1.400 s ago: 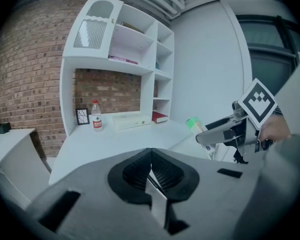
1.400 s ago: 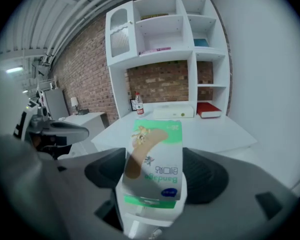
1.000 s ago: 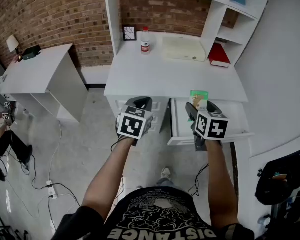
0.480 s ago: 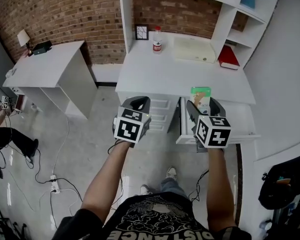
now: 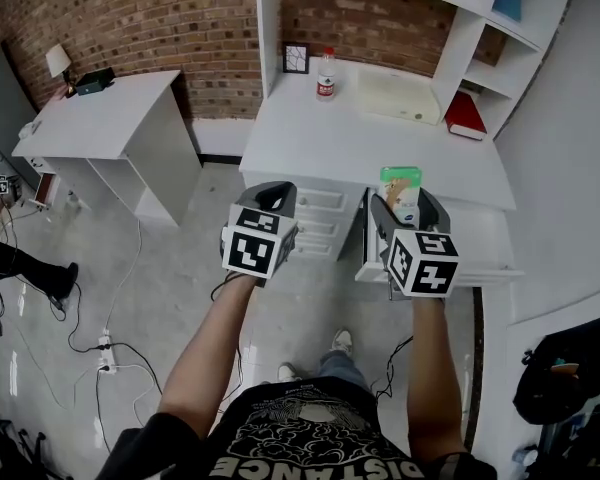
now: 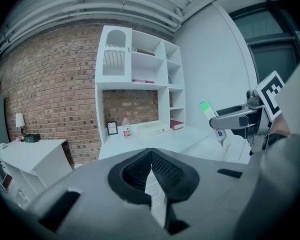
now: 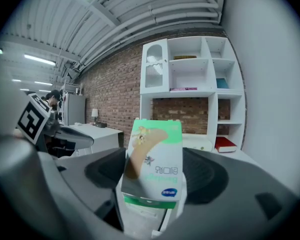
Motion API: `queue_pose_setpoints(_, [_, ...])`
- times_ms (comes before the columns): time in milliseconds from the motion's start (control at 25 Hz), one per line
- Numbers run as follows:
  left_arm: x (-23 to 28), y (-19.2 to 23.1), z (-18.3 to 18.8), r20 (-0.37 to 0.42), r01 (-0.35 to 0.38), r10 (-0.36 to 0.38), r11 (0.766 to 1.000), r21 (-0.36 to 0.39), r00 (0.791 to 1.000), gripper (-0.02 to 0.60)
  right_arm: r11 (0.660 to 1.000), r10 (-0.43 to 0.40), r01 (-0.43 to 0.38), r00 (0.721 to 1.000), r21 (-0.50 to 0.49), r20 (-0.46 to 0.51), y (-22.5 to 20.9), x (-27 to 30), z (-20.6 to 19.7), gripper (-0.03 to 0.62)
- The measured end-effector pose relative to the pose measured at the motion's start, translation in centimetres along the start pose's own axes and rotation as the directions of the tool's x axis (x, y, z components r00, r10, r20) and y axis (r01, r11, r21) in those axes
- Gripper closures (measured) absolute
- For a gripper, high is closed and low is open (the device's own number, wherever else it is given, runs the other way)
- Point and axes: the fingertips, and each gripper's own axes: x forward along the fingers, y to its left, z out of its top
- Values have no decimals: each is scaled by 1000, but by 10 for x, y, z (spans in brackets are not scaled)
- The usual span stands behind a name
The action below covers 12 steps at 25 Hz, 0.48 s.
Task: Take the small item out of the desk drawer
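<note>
The right claw point(image 5: 405, 215) is clamped wide on a small green-and-white cardboard box point(image 7: 154, 159), its 2 pads pressing the box's sides. It holds the box roughly upright above the open white desk drawer point(image 5: 480, 240). The left claw point(image 6: 151, 170) is closed together on nothing. The take-out looks nearly done. Next, I judge, carry the box clear to the white tabletop point(image 5: 380, 143) without loosening the grip.
</note>
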Motion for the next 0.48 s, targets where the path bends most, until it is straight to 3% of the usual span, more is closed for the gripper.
queue_pose_setpoints(480, [-2,-7,-1,2,12,-12,1000,5,1000,572,1000,1,-1,1000,-10,13,4,-6,-3,241])
